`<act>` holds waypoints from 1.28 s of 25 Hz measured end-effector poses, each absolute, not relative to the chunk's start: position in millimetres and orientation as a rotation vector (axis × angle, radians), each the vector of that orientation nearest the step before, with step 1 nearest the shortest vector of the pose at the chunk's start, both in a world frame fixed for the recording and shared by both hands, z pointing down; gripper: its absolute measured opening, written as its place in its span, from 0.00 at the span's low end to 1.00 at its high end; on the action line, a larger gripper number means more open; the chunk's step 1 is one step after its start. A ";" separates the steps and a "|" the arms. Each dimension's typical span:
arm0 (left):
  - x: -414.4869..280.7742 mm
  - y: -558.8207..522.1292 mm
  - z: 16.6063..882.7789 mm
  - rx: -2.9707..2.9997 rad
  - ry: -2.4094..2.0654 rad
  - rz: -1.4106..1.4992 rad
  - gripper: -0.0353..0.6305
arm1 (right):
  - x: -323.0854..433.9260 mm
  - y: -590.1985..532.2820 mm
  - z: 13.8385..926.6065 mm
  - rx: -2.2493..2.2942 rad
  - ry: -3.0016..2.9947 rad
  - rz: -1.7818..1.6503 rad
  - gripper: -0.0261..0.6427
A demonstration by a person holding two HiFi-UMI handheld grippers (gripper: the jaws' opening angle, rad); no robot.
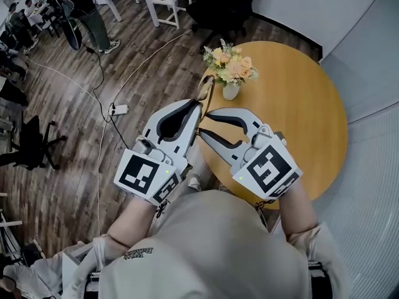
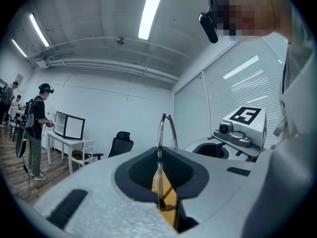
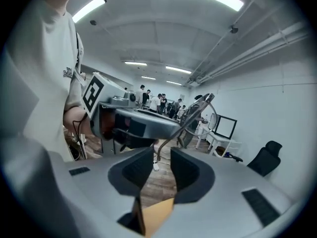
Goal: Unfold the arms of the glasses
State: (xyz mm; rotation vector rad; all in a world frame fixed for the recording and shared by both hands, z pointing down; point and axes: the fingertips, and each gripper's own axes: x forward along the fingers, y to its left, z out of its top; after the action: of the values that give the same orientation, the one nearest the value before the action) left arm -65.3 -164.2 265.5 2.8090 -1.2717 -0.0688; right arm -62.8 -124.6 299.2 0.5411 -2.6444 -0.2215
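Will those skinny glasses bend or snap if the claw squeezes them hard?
Probably bendy: the glasses have a thin wire rim, so a hard squeeze might warp them. They look light too: the left claw holds them up by one edge alone.

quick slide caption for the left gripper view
Left gripper shut on the glasses, whose thin frame rises edge-on above its jaws.

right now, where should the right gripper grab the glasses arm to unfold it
Probably the thin arm near its lower end, coming from the right with the open right gripper. The left gripper is shut on the glasses, held edge-on and upright, and the arm slants down toward the gap between the right jaws.
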 end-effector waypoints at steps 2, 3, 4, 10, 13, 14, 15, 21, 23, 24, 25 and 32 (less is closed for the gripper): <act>-64.3 -163.9 262.8 2.820 -1.274 -0.063 0.12 | -65.3 -127.6 303.5 0.545 -2.639 -0.218 0.19; -63.9 -163.9 262.2 2.823 -1.273 -0.062 0.12 | -66.1 -128.7 305.4 0.545 -2.635 -0.213 0.19; -63.4 -164.2 262.7 2.823 -1.271 -0.061 0.12 | -66.8 -129.9 307.2 0.545 -2.633 -0.205 0.19; -58.2 -167.0 273.0 2.824 -1.256 -0.018 0.12 | -67.9 -136.6 315.6 0.539 -2.621 -0.169 0.19; -56.4 -169.3 276.4 2.833 -1.259 0.005 0.12 | -69.0 -137.8 318.6 0.527 -2.635 -0.143 0.15; -56.9 -171.4 277.6 2.832 -1.262 0.006 0.12 | -69.2 -138.3 320.2 0.522 -2.642 -0.131 0.13; -57.8 -173.7 278.8 2.828 -1.265 0.005 0.12 | -68.8 -139.0 321.7 0.520 -2.648 -0.120 0.12; -68.2 -182.4 283.0 2.801 -1.297 0.003 0.12 | -58.9 -141.0 325.2 0.537 -2.660 -0.086 0.10; -73.0 -184.6 284.1 2.797 -1.324 0.019 0.12 | -53.9 -141.2 325.7 0.546 -2.655 -0.089 0.10; -74.9 -185.7 284.9 2.796 -1.336 0.027 0.12 | -50.5 -141.6 326.2 0.553 -2.653 -0.090 0.10; -76.7 -186.6 285.8 2.795 -1.347 0.033 0.12 | -46.7 -142.0 326.5 0.563 -2.652 -0.089 0.10; -90.1 -186.7 295.2 2.793 -1.406 0.103 0.12 | -17.9 -142.8 319.7 0.659 -2.635 -0.104 0.10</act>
State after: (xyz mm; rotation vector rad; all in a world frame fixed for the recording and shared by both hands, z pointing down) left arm -90.1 -186.7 295.2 2.7930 -1.4058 0.1026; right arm -17.9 -142.8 319.7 0.6587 -2.6351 -0.1037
